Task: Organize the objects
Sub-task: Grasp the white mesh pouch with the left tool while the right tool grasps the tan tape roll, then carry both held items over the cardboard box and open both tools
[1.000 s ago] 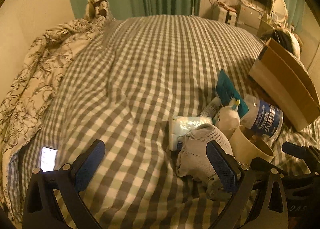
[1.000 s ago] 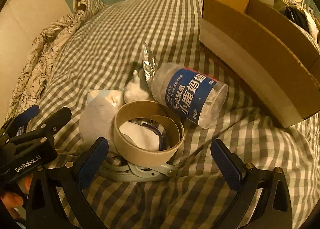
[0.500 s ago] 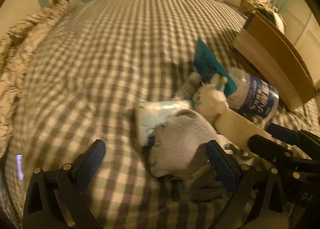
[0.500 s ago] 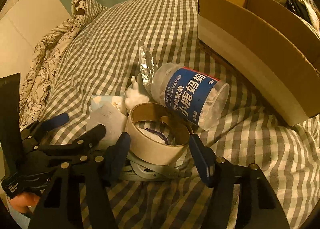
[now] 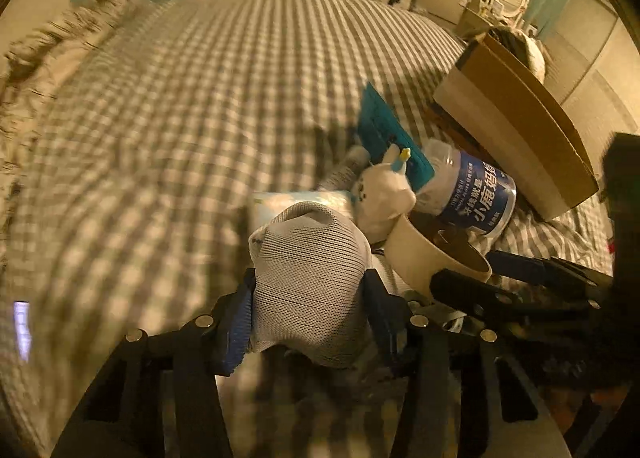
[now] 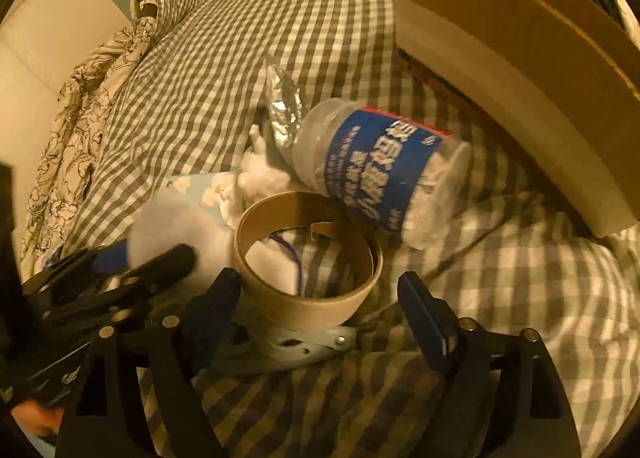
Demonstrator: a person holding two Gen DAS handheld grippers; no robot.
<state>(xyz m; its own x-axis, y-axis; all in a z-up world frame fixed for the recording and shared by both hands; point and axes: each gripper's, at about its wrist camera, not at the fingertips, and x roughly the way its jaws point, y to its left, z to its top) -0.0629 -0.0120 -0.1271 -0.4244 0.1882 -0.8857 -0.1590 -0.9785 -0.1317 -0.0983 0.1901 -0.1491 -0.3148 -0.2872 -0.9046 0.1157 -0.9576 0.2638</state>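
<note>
While pressed on the white sock, left claw; right claw parted around the tape roll.

A lit phone lies on the checked bedspread.

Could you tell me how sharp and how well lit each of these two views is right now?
Left wrist view: dim amber light, checked bedspread smeared by motion, sock fairly crisp. Right wrist view: same warm cast, bottle label slightly blurred, cardboard ring clearer, fisheye bending the box.
</note>
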